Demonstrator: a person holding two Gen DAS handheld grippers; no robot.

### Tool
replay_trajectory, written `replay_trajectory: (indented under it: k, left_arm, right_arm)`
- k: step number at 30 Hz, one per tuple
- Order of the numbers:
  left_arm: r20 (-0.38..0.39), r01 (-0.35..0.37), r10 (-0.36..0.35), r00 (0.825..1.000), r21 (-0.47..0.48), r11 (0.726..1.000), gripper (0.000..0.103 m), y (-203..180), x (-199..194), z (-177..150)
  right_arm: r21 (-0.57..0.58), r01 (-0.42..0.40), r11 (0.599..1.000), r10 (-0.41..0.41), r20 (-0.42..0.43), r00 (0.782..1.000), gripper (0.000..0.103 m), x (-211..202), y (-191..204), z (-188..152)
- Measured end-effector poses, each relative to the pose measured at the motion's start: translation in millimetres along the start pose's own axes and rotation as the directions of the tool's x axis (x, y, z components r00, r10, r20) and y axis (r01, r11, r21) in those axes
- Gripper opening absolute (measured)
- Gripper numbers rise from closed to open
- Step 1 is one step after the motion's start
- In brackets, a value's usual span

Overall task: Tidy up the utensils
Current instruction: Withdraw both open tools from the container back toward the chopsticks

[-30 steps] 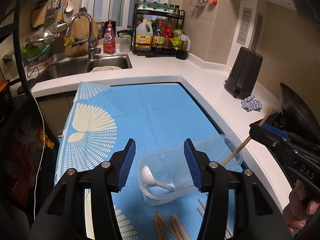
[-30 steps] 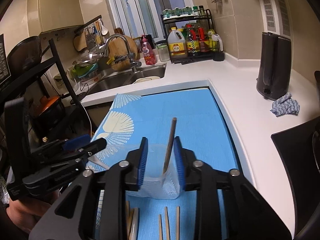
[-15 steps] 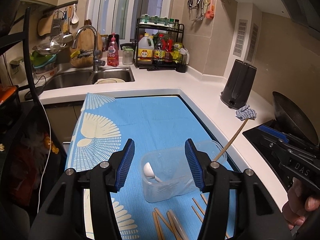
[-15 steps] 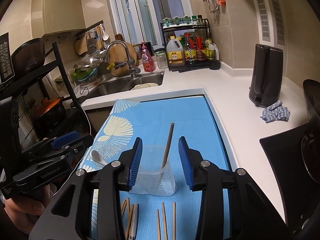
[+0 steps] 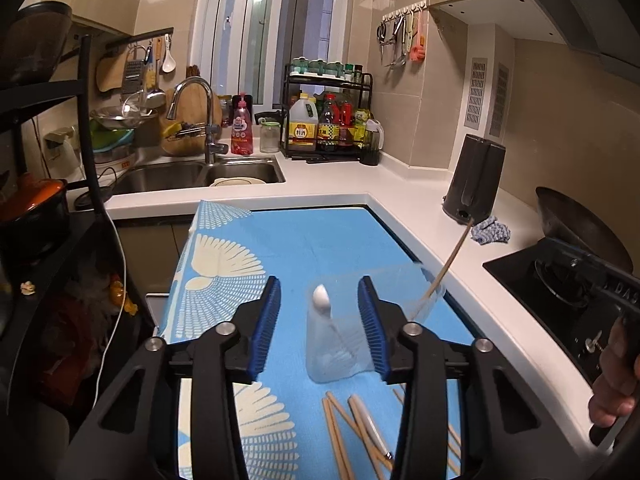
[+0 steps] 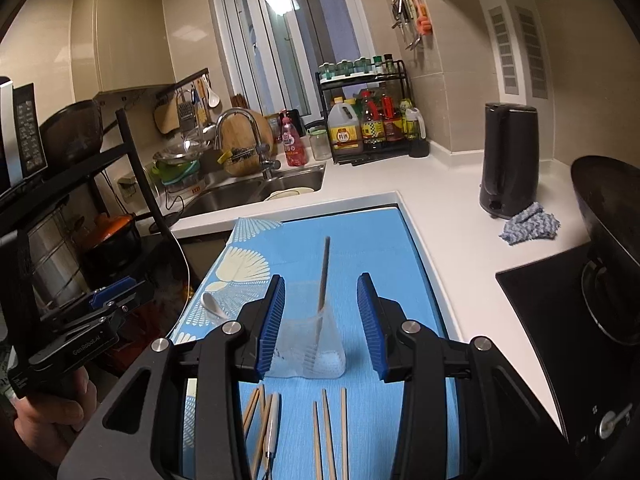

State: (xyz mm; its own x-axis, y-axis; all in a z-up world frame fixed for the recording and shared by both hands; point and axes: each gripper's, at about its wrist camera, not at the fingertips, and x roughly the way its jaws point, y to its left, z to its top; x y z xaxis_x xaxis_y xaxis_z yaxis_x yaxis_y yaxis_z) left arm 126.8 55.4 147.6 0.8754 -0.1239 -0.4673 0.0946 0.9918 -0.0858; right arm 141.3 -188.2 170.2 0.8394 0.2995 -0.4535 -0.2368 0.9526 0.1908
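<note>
Both the left gripper (image 5: 319, 322) and right gripper (image 6: 321, 322) stand part open, empty, the left's jaws just narrowed. Light, slippery chopsticks (image 6: 329, 436) lie just before the flimsy clear container (image 6: 310, 344); pinch mid-shaft.

left gripper (image 5: 319, 320) stands over a blue patterned mat (image 5: 320, 240), jaws parted and having just been closing; nothing is pressed between the pads. beyond the fingertips a clear plastic container (image 5: 340, 344) sits on the mat, holding a white spoon (image 5: 322, 300) and a wooden chopstick (image 5: 448, 264) that leans out to the right. loose chopsticks (image 5: 344, 436) lie on the mat nearer the camera. right gripper (image 5: 592, 280) enters at the right edge, held by a hand (image 5: 612, 392); its jaws cannot be made out. a black kettle (image 5: 476, 180) and a blue cloth (image 5: 490, 232) rest on the white counter (image 5: 400, 184). sink (image 5: 192, 174) at rear left.
</note>
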Motion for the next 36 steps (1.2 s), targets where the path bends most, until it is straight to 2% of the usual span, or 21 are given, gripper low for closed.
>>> replay_trajectory:
  k: [1, 3, 7, 9, 13, 21, 32, 36]
  left_arm:
    - [0.004, -0.001, 0.001, 1.000, 0.001, 1.000, 0.029, 0, -4, -5]
    - [0.013, -0.007, 0.007, 1.000, 0.011, 1.000, 0.026, -1, -13, -18]
    - [0.027, -0.037, 0.037, 0.999, 0.032, 0.999, 0.017, -6, -27, -46]
    - [0.023, -0.042, 0.042, 0.999, 0.035, 0.998, 0.014, -9, -30, -64]
    - [-0.030, -0.028, 0.028, 0.999, 0.006, 1.000, 0.012, -13, -30, -105]
    - [-0.138, -0.041, 0.031, 0.990, -0.070, 0.997, 0.012, -14, -34, -184]
    - [-0.207, -0.006, -0.010, 0.978, -0.073, 0.997, 0.012, -23, -29, -217]
    - [-0.214, 0.009, -0.022, 0.977, -0.064, 0.998, 0.012, -26, -27, -222]
  right_arm:
    - [0.010, 0.002, 1.000, -0.002, 0.000, 1.000, 0.039, -6, -3, -7]
    - [0.017, 0.002, 1.000, -0.002, -0.006, 1.000, 0.037, -12, -8, -20]
    - [-0.002, 0.008, 1.000, -0.008, -0.004, 1.000, 0.017, -25, -11, -52]
    - [-0.017, 0.013, 1.000, -0.013, -0.007, 1.000, 0.014, -31, -11, -73]
    - [-0.015, 0.007, 1.000, -0.008, -0.024, 1.000, 0.013, -34, -13, -113]
    - [-0.019, 0.030, 0.999, -0.032, -0.133, 0.991, 0.013, -19, -22, -190]
    - [-0.034, 0.044, 0.998, -0.052, -0.270, 0.961, 0.014, 11, -27, -231]
    - [-0.075, 0.062, 0.995, -0.080, -0.276, 0.958, 0.012, 15, -24, -236]
